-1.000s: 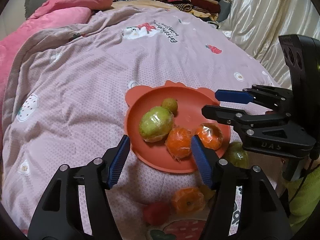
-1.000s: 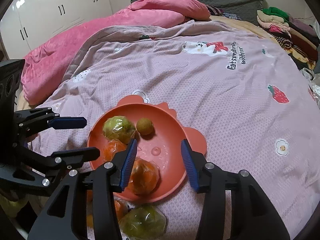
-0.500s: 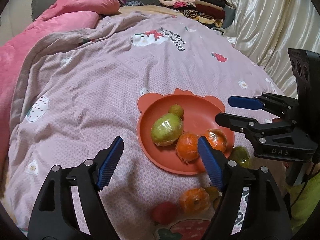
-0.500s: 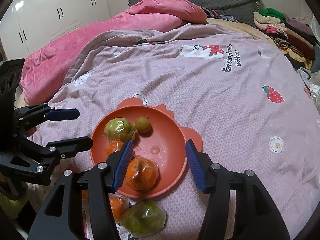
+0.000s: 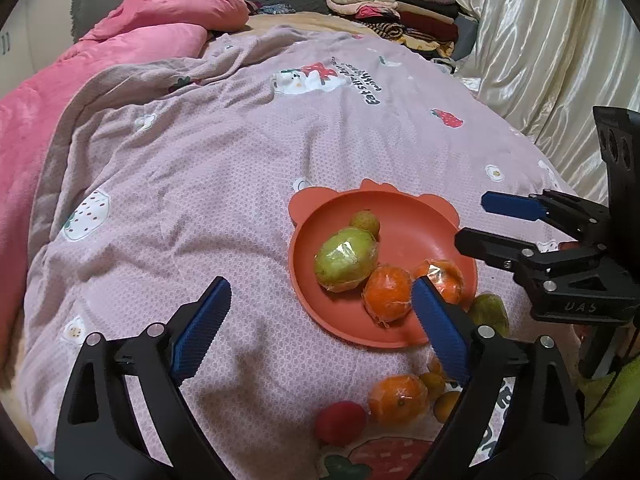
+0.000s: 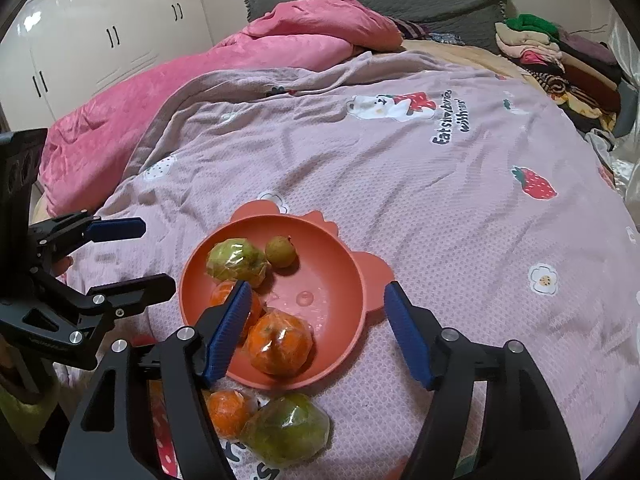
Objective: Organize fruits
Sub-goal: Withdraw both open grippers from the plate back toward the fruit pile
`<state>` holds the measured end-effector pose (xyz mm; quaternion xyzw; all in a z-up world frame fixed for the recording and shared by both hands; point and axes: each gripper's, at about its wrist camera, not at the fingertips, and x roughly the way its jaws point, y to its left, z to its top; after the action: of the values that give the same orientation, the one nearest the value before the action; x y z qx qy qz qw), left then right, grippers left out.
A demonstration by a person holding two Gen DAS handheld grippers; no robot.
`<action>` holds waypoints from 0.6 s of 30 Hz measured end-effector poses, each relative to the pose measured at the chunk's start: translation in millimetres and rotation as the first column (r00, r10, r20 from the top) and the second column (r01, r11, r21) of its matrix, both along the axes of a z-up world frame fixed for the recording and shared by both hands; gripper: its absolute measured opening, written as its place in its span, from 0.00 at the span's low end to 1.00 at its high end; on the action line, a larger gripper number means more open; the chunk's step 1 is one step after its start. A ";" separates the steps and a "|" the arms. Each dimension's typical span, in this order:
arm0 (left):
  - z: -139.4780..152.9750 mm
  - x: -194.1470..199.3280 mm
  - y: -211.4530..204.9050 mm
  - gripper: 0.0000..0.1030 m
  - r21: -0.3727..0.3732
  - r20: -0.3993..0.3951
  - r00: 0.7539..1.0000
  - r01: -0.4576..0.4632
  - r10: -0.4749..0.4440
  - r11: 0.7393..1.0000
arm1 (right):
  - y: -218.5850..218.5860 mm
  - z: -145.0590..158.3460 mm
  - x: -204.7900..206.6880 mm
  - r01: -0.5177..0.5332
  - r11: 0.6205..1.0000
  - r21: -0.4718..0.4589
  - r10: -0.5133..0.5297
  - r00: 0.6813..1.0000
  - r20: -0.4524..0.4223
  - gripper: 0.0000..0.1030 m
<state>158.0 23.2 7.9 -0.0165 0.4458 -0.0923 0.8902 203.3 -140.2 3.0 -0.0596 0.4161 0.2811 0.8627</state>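
An orange-red plate (image 5: 404, 220) (image 6: 328, 264) with ears lies on the bedspread. On it sit a wrapped green fruit (image 5: 346, 260) (image 6: 236, 260), a small brownish fruit (image 5: 364, 221) (image 6: 281, 252) and two wrapped oranges (image 5: 387, 298) (image 6: 279, 344). Near the plate's front edge lie another orange (image 5: 398, 400) (image 6: 228, 410), a green fruit (image 6: 286, 432) and a red fruit (image 5: 340, 422). My left gripper (image 5: 320, 286) (image 6: 156, 256) hovers at the plate's left side, its jaws opening and empty. Above the plate's near edge my right gripper (image 6: 318, 286) (image 5: 472, 220) is opening too, gripping nothing.
A lilac bedspread (image 5: 240, 152) with strawberry prints covers the bed. A pink duvet (image 6: 180, 80) is heaped at the far left. Folded clothes (image 5: 392, 8) are stacked at the back right beside a shiny curtain (image 5: 540, 40). White wardrobes (image 6: 100, 40) stand beyond the bed.
The jaws of both grippers have spread wider. The fruits and the plate lie where they were.
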 end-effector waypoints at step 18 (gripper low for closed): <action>2.9 -1.9 4.9 0.90 -0.003 0.008 1.000 -0.020 0.020 1.000 | -8.8 17.4 -14.1 0.022 1.000 0.020 -0.023 0.999 0.043 0.83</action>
<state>156.2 28.2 10.8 -0.0219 0.4419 -0.0843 0.8928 189.2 -149.0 20.4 -0.0528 0.3954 0.2742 0.8750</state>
